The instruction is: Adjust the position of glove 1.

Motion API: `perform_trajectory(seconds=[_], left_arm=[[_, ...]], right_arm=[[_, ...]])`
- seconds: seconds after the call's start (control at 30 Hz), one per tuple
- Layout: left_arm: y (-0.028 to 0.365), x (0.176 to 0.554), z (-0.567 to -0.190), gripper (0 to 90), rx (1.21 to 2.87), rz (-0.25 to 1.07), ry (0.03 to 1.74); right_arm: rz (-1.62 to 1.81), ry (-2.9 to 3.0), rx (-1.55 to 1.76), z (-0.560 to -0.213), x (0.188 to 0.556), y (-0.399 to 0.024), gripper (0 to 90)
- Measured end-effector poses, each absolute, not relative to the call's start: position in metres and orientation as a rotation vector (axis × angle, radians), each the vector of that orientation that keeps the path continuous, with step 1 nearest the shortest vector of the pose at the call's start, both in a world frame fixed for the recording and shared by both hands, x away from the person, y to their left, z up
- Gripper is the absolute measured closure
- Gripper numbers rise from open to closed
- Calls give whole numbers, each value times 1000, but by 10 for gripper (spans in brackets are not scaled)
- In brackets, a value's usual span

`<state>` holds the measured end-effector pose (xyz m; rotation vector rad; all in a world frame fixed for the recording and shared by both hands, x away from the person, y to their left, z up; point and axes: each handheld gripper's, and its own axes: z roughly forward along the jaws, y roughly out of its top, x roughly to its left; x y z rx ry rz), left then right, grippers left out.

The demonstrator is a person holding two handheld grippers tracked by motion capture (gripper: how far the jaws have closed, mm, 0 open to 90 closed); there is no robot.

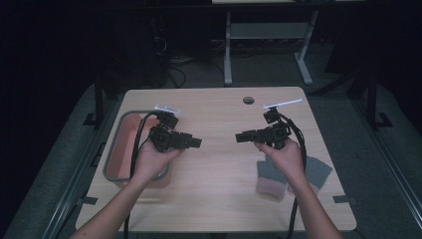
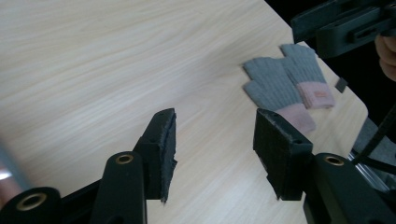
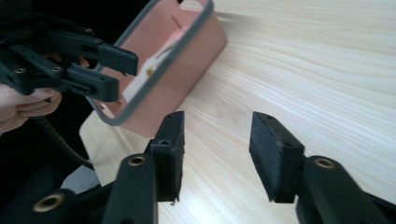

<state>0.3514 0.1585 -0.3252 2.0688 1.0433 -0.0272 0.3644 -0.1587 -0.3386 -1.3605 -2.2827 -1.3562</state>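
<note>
1. A pale wood-grain table [image 1: 219, 164] with rounded corners stands in a dark room
2. Nearest the person, right of the table's middle, lie two grey ribbed knit gloves [image 2: 285, 84] with pink cuffs, flat and overlapping
3. Above the table, the left gripper [image 1: 197, 142] and right gripper [image 1: 240, 136] point at each other, jaws partly apart, nothing between them
4. At the table's left edge sits a pink bin [image 3: 177, 60] with a grey rim

Desk [image 2: 93, 70] is pale matt wood-grain, gloves [image 2: 289, 86] are ribbed grey knit with pink cuffs, bin [image 3: 177, 65] looks like smooth pink plastic, grey rim.
</note>
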Motion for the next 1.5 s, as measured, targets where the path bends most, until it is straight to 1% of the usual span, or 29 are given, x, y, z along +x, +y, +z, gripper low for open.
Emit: perform_trajectory(seconds=[0.5,0.8,1.07,1.5], left_arm=[[120,342,-334,468,2085,-60,974],[107,341,-343,442,2079,-77,954],[90,341,-353,388,2081,-103,946],[65,338,-371,353,2109,-132,914]], right_arm=[[-1323,-2347,-1454,-354,339,-209,513],[-1285,-2427,-1492,-367,327,-229,482],[-1249,-2479,-1518,-382,314,-244,469],[-1068,-2613,-1611,-406,300,-263,448]])
